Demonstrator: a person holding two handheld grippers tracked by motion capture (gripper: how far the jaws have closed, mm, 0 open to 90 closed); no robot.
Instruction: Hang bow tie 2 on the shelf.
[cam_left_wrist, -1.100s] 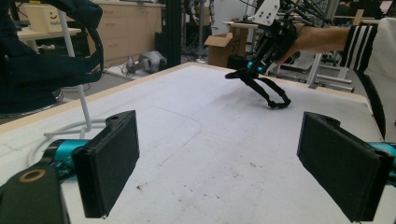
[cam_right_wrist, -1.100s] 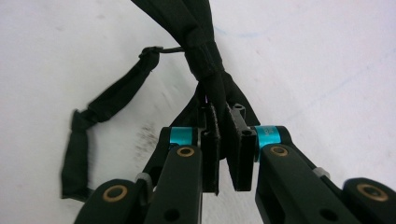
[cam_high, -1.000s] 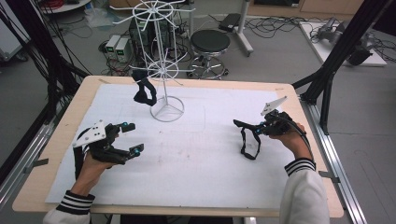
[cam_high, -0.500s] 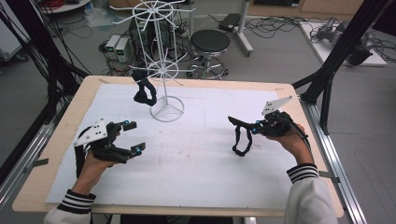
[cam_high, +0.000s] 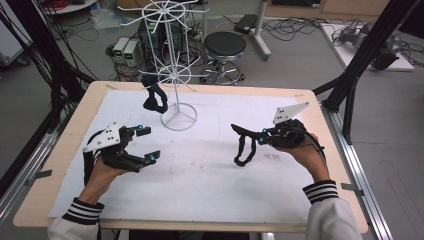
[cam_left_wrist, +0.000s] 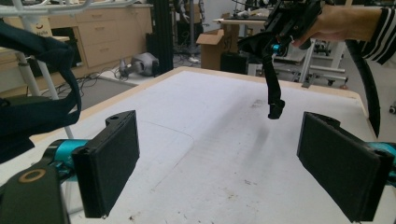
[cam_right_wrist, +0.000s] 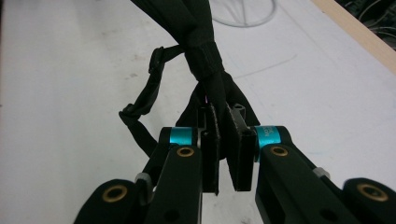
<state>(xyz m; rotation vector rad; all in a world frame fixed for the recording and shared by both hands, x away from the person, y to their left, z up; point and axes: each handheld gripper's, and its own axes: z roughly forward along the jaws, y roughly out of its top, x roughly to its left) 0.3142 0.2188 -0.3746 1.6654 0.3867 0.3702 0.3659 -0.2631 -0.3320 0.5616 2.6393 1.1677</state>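
- A lab floor with cables, a stool and black frame posts is showing behind the table, which is carrying a white mat.
- A white wire rack is standing on the mat's far left part, its ring base resting flat.
- 1 black strap is hanging from a rack arm, beside the pole.
- You are holding your left gripper low over the mat's left side, jaws spread wide with nothing between them.
- Your right gripper is pinching a 2nd strap, jaws closed on its bunched end.
- That strap is dangling above the mat, right of centre, its loop hanging down toward the surface; whether it is touching is unclear.
- In the left gripper view, the strap is hanging clear between the 2 pads.
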